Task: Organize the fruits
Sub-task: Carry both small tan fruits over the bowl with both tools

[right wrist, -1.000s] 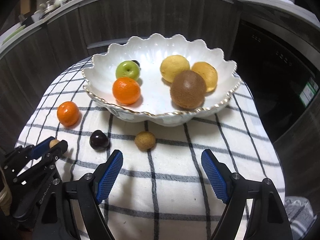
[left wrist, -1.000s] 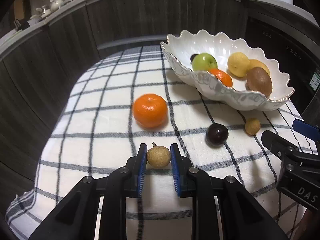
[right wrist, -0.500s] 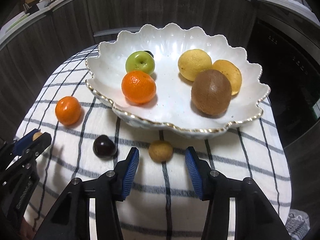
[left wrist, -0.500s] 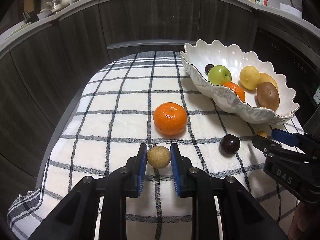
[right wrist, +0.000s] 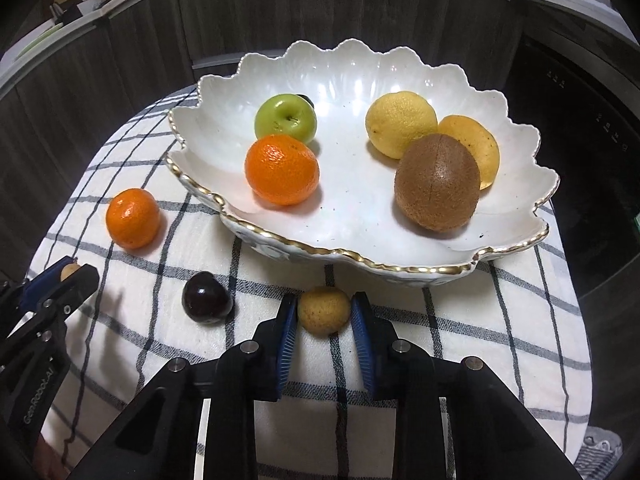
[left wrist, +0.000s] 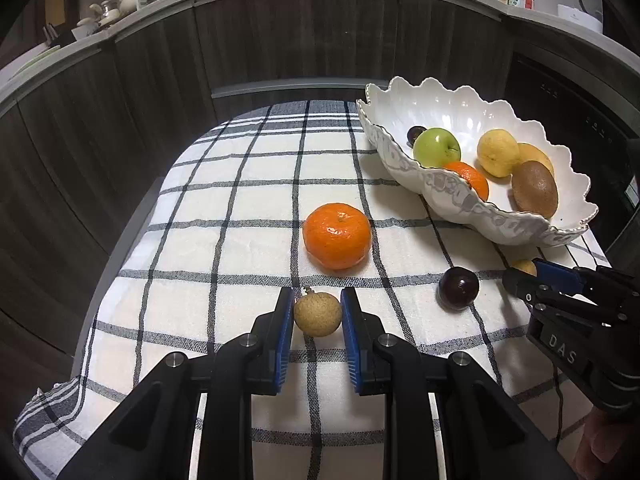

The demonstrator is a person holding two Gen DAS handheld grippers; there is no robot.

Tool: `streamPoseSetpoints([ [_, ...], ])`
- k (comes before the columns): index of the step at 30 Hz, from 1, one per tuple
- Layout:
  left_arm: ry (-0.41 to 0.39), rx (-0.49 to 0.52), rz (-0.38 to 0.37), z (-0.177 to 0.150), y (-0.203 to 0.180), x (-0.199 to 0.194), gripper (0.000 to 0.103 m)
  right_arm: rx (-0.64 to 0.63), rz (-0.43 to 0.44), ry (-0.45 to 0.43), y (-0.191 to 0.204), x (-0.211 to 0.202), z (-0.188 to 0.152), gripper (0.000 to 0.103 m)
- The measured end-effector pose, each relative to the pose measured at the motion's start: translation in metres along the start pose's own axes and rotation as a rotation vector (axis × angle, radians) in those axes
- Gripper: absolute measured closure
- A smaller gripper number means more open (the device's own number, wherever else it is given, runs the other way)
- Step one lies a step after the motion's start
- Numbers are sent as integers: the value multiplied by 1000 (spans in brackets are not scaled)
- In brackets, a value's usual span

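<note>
- A small tan fruit with a stem (left wrist: 317, 315) is being pinched between the blue pads of the left gripper (left wrist: 317, 314); its jaws are being pressed onto its two sides.
- A second small tan fruit (right wrist: 324, 309) is being clamped by the right gripper (right wrist: 325, 312), with both pads being held against it, just in front of the bowl's near rim.
- A dark round fruit (right wrist: 207, 298) is being left on the checked cloth (right wrist: 460, 320), just to the left of the right jaws.
- A loose orange (left wrist: 336, 235) is being seen on the cloth just beyond the left jaws.
- The white scalloped bowl (right wrist: 400, 265) is lying beyond the right jaws; a green apple (right wrist: 285, 118), an orange (right wrist: 282, 169), a brown fruit (right wrist: 437, 182) and two yellow fruits are being carried in it.
- The worktop is being covered by the cloth.
</note>
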State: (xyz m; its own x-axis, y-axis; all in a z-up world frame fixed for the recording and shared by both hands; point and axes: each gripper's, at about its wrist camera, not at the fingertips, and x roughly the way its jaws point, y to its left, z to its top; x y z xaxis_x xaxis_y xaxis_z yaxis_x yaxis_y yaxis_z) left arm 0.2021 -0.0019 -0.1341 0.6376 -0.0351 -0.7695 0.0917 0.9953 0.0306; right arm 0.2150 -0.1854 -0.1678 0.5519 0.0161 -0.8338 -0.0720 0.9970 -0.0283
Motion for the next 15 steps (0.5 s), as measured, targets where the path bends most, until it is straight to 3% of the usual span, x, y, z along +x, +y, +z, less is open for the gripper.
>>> streamPoseSetpoints([
  [15,-23,35,-58,4,-18,-21,79,22,62,-8,-4,-43,-15,74],
])
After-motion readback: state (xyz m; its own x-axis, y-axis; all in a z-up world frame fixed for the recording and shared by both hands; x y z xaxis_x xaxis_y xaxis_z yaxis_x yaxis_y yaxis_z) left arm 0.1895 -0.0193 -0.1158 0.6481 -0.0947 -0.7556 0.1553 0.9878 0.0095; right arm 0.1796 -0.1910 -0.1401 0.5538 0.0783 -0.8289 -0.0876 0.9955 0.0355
